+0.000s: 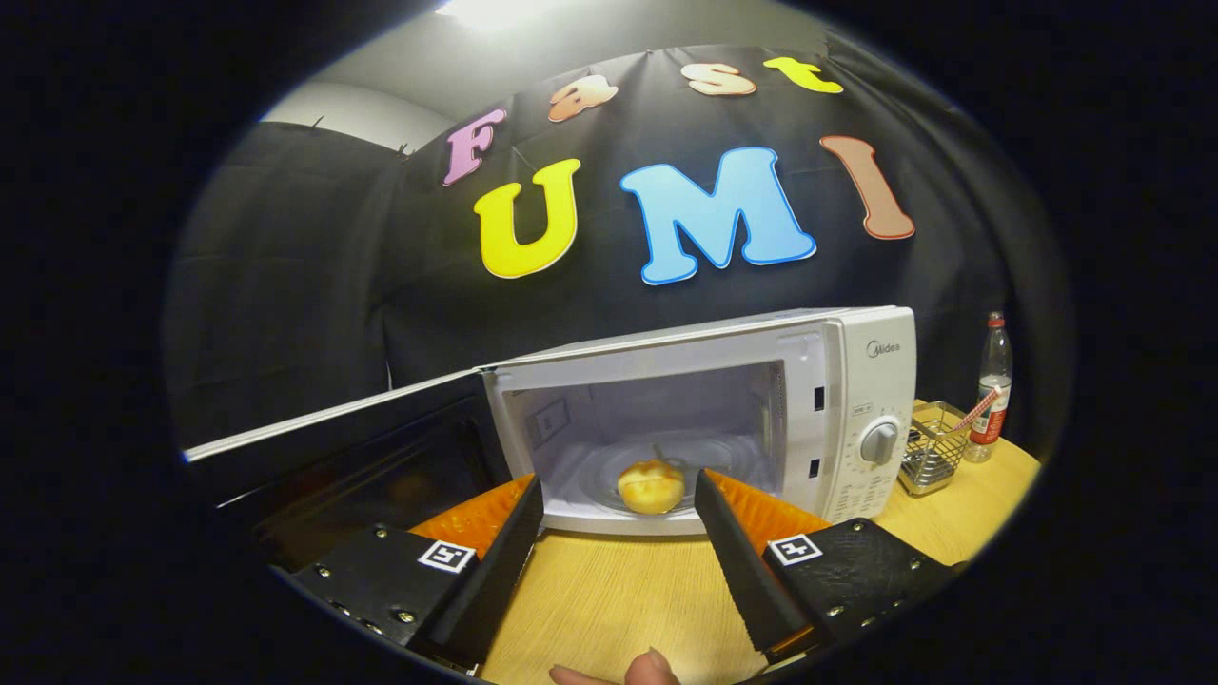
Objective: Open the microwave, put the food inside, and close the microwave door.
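Although the food (651, 486) had been set inside, the microwave (723, 419) stood with its door (333, 447) swung wide to the left, hinged at the left edge of the cavity. The gripper (618, 504) hovered just in front of the opening with its fingers spread apart and holding nothing; the food showed between the fingertips but beyond them, on the glass turntable (666, 466) near the front of the cavity. It appeared a small, rounded, pale yellow item, roughly as wide as it was tall, so no long axis or heading could be established. In my judgement it would be light and somewhat soft, best held lightly across its middle, though it needed no further handling. The door was the thing to handle next: a broad stiff panel, its long axis running level from the hinge out to the free edge at far left, inner face turned toward the cavity. It should swing easily if pushed near that free edge. A wire basket (931, 447) and a bottle (992, 390) stood on the wooden table (618, 599) to the right of the microwave, well apart from the door's path
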Demonstrator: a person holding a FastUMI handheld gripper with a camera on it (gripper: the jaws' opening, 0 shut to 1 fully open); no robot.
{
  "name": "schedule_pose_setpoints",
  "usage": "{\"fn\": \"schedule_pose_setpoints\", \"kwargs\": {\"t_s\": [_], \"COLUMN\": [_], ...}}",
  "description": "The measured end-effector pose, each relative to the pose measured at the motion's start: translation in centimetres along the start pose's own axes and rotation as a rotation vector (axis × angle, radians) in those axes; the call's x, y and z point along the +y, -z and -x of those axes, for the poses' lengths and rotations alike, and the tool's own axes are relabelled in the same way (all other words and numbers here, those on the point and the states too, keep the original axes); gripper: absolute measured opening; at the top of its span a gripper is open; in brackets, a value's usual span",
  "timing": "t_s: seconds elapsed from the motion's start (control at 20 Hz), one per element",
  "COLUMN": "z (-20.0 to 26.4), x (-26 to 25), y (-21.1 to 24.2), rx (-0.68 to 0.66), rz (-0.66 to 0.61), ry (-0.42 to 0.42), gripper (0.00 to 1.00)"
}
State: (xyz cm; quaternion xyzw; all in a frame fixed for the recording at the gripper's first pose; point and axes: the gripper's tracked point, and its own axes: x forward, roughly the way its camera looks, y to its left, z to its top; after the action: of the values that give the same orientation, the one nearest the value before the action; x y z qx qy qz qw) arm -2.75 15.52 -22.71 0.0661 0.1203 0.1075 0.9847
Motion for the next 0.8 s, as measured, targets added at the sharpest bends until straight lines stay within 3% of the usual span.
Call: {"fn": "schedule_pose_setpoints", "kwargs": {"t_s": [0.3,0.6,0.8], "z": [8.5,14.9,17.7], "x": [3.0,7.8,12.5], "y": [-0.4,-1.0,-0.6], "rx": [-0.012,-0.051,-0.070], "rz": [0.137,0.137,0.095], "ry": [-0.101,-0.233,-0.375], "gripper": [0.96,0.96,0.96]}}
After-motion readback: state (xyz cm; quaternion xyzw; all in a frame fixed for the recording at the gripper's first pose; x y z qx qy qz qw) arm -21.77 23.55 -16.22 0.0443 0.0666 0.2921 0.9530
